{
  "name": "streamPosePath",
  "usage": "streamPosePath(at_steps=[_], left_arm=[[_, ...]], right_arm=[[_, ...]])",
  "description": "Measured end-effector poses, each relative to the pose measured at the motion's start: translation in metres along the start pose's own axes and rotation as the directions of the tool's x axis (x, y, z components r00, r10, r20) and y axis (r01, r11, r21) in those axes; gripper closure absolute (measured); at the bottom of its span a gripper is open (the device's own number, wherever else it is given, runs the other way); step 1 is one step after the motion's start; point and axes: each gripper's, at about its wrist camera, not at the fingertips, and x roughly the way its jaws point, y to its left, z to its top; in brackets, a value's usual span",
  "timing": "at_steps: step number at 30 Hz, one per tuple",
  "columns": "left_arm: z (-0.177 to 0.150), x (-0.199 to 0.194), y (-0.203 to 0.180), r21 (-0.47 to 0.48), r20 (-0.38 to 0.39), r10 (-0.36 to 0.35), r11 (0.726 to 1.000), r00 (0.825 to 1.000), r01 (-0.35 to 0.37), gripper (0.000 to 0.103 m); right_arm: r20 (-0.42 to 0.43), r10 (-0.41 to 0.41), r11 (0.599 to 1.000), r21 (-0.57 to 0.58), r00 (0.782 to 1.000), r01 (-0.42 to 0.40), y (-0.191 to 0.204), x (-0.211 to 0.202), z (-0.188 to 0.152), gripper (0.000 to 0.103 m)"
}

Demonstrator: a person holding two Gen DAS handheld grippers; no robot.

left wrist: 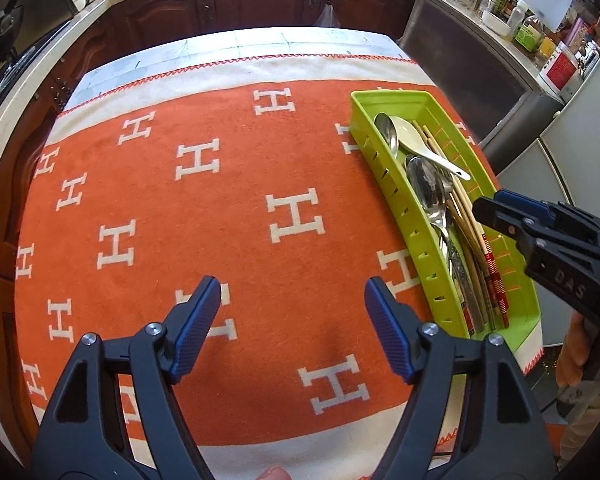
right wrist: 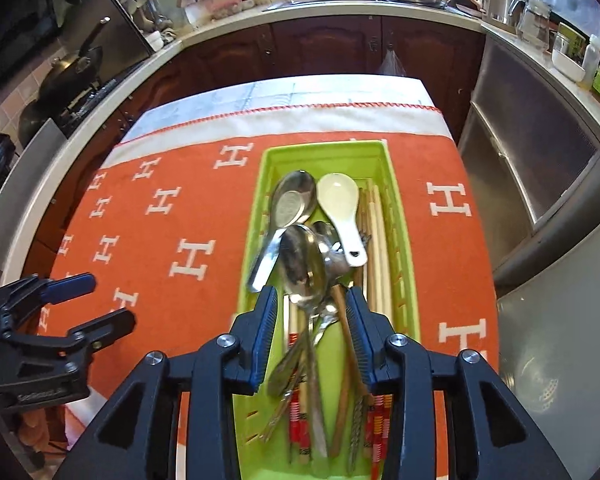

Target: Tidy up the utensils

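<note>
A lime green utensil tray (left wrist: 518, 280) (right wrist: 405, 264) lies on the right side of the orange cloth (left wrist: 220, 208). It holds metal spoons (left wrist: 428, 190) (right wrist: 302, 268), a white ceramic spoon (left wrist: 414, 136) (right wrist: 340, 204), chopsticks (right wrist: 378, 248) and a fork. My left gripper (left wrist: 292, 304) is open and empty above the cloth, left of the tray. My right gripper (right wrist: 311, 308) hovers over the tray's near half, its jaws apart with the spoon handles between them and no grip visible. It also shows in the left wrist view (left wrist: 500, 210).
The table is ringed by a kitchen counter (right wrist: 340, 8) with dark wood cabinets (left wrist: 260, 0). A stove with pans (right wrist: 72, 76) is on the left. Jars, a kettle and steel cabinets (right wrist: 540, 128) stand on the right. The table's right edge is close to the tray.
</note>
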Motion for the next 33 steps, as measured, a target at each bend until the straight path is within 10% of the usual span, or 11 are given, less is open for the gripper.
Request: streamPosePath(at_steps=[16, 33], left_arm=[[-0.029, -0.049, 0.002, -0.021, 0.101, 0.087, 0.996, 0.991, -0.086, 0.031], [-0.057, -0.168, 0.016, -0.104, 0.348, 0.218, 0.975, 0.912, -0.194, 0.031]], right_arm=[[0.01, 0.046, 0.994, 0.095, 0.999, -0.046, 0.022, -0.025, -0.041, 0.057], [0.248, 0.075, 0.996, 0.026, 0.966, -0.084, 0.108, -0.155, -0.051, 0.029]])
